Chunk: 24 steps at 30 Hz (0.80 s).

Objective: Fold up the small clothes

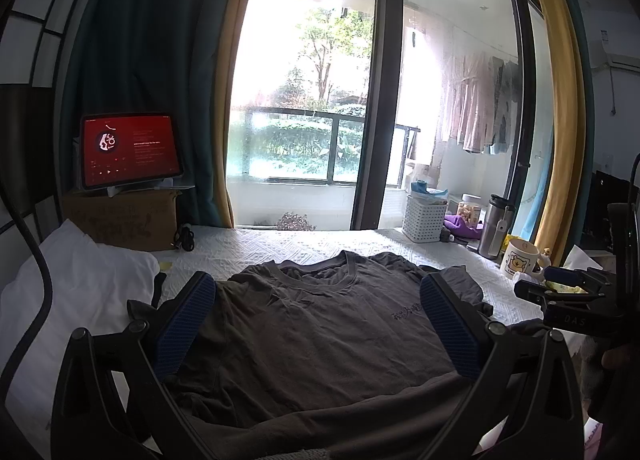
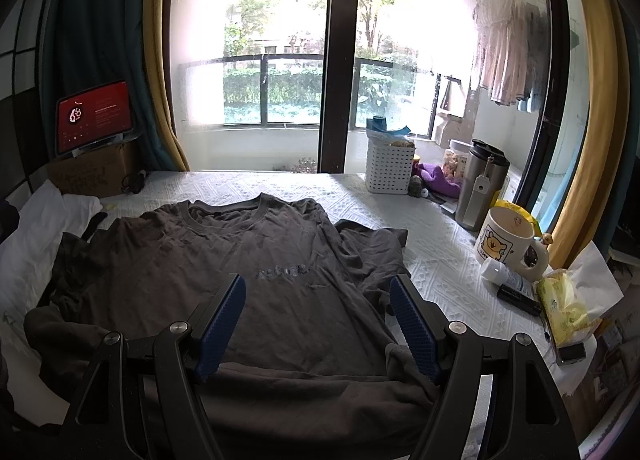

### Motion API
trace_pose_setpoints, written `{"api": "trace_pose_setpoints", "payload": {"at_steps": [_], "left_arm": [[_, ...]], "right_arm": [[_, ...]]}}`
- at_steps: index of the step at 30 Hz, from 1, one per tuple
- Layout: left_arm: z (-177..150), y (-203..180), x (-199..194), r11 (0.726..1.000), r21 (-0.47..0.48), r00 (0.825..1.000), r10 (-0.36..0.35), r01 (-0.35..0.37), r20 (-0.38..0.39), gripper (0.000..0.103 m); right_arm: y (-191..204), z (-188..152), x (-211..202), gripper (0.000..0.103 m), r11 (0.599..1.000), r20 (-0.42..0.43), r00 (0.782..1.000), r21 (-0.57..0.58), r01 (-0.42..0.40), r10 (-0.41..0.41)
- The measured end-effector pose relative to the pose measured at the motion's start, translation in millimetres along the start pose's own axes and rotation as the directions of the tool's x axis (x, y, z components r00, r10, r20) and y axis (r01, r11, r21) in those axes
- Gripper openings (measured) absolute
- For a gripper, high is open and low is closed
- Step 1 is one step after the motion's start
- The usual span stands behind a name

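1. Lying flat on the white bedspread (image 2: 280, 188), the dark T-shirt (image 2: 248, 260) is collar-far.
2. Left gripper (image 1: 318, 324) and right gripper (image 2: 318, 324) hover over it, jaws apart, empty.
3. Pillow (image 1: 80, 280) flanks left; mug (image 2: 508, 240), flask (image 2: 478, 184), basket (image 2: 390, 172) crowd the right.

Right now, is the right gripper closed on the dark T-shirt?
No, the right gripper stands open above the T-shirt, its blue pads wide apart.

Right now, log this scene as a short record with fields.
surface: bed with white cover
garment: grey T-shirt, spread flat, collar toward the window
left gripper: jaws open above the shirt, nothing held
right gripper: jaws open above the shirt, nothing held
right of shirt: mug, flask, basket
left of shirt: tablet on a box
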<state>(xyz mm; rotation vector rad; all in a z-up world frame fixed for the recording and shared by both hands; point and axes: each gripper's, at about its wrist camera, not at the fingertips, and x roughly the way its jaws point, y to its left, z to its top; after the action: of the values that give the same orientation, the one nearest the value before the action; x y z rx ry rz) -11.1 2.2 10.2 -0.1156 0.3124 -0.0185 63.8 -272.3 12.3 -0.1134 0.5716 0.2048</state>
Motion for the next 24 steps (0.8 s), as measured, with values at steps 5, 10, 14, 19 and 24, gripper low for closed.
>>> {"api": "trace_pose_setpoints", "payload": {"at_steps": [5,10,14,19,24], "left_arm": [[0.1,0.3,0.1,1.000,-0.001,1.000,0.000,0.000,0.000,0.101],[0.3,-0.1,0.2,1.000,0.002,1.000,-0.002,0.002,0.003,0.101],[1.7,-0.9,0.8,1.000,0.012,1.000,0.000,0.000,0.007,0.101],[4.6,0.4,3.4,0.997,0.016,0.997,-0.076,0.076,0.007,0.101],[5.7,-2.0,13.1,0.999,0.054,1.000,-0.005,0.005,0.005,0.101]], "right_arm": [[-0.2,-0.2,-0.2,0.077,1.000,-0.001,1.000,0.000,0.001,-0.001],[0.2,-0.3,-0.3,0.077,1.000,-0.001,1.000,-0.002,0.000,0.000],[-2.4,-0.8,0.5,0.077,1.000,-0.001,1.000,-0.003,-0.001,0.001],[-8.4,3.2,6.3,0.077,1.000,0.004,1.000,-0.011,0.007,-0.007],[-14.5,12.2,17.0,0.077,1.000,0.012,1.000,-0.011,0.012,-0.012]]}}
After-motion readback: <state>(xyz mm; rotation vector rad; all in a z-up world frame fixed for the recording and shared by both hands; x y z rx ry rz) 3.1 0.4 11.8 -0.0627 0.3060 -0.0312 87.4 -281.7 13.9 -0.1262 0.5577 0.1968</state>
